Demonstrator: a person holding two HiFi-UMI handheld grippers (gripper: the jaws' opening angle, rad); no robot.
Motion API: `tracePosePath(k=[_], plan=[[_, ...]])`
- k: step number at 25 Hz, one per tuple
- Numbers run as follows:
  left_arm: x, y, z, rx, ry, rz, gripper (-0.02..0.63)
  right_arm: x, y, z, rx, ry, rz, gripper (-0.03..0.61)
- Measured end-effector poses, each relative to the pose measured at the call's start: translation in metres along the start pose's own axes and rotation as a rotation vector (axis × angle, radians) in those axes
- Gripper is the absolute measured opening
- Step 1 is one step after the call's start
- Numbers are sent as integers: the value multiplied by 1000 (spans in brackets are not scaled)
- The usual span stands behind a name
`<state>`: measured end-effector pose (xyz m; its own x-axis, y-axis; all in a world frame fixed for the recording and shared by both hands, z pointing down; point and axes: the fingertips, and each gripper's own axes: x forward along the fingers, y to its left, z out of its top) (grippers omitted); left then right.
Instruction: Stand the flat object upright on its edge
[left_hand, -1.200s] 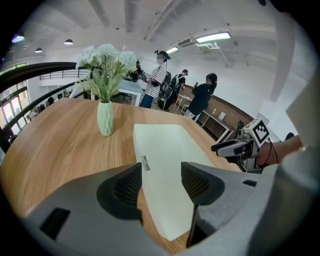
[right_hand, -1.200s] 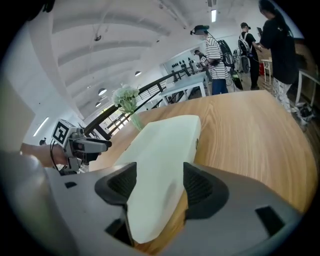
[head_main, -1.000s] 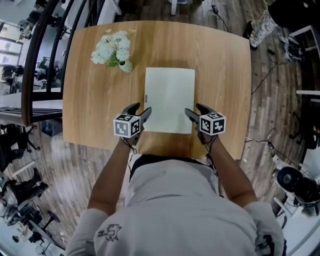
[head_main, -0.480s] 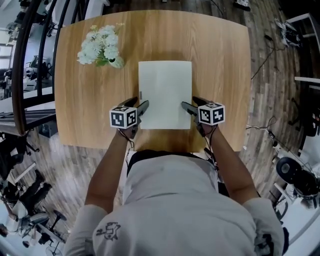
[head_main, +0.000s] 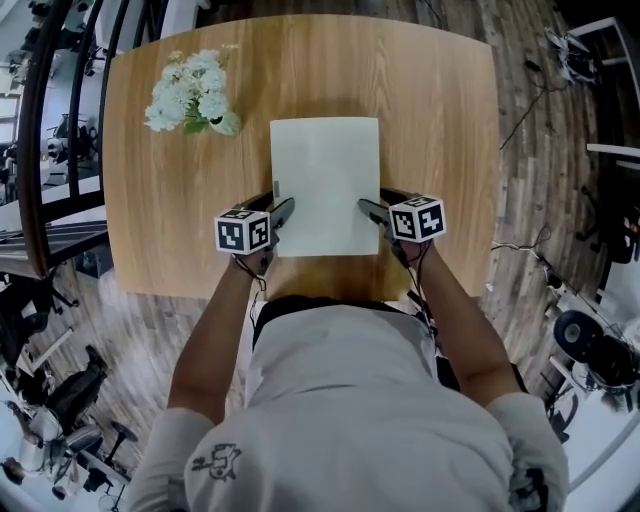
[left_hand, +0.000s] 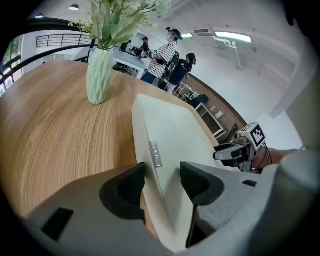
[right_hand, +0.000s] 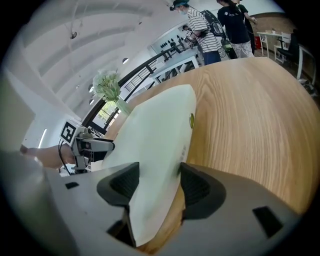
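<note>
A flat pale-green slab (head_main: 325, 185) lies face up in the middle of the wooden table (head_main: 440, 120). My left gripper (head_main: 280, 207) straddles its left edge near the front corner. In the left gripper view the slab's rim (left_hand: 150, 150) runs between the two pads, with a gap on the upper side. My right gripper (head_main: 372, 207) straddles the right edge the same way, and the slab (right_hand: 155, 140) passes between its pads. Both sets of jaws are closing around the slab's edges, and neither visibly presses on it.
A light green vase of white flowers (head_main: 195, 90) stands at the table's far left, behind the slab. The table's near edge runs just in front of my hands. People (left_hand: 170, 50) stand beyond the table, and a dark railing (head_main: 40, 150) runs along its left.
Both grippers have slid inward onto the slab's side edges, which now sit between the jaws. The slab has not moved on the table.
</note>
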<state>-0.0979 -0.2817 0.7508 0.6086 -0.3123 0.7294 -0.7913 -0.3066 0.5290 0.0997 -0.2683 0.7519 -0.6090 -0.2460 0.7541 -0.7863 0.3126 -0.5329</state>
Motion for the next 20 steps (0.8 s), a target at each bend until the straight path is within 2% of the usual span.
tracePosePath(k=[10,20], plan=[[-9,-10,5,27,-13,43,221,-11,9,4,-33,4,-47,258],[-42,-49,20,163,-105,95,219,-53,30,13,-146,-55,-116,252]])
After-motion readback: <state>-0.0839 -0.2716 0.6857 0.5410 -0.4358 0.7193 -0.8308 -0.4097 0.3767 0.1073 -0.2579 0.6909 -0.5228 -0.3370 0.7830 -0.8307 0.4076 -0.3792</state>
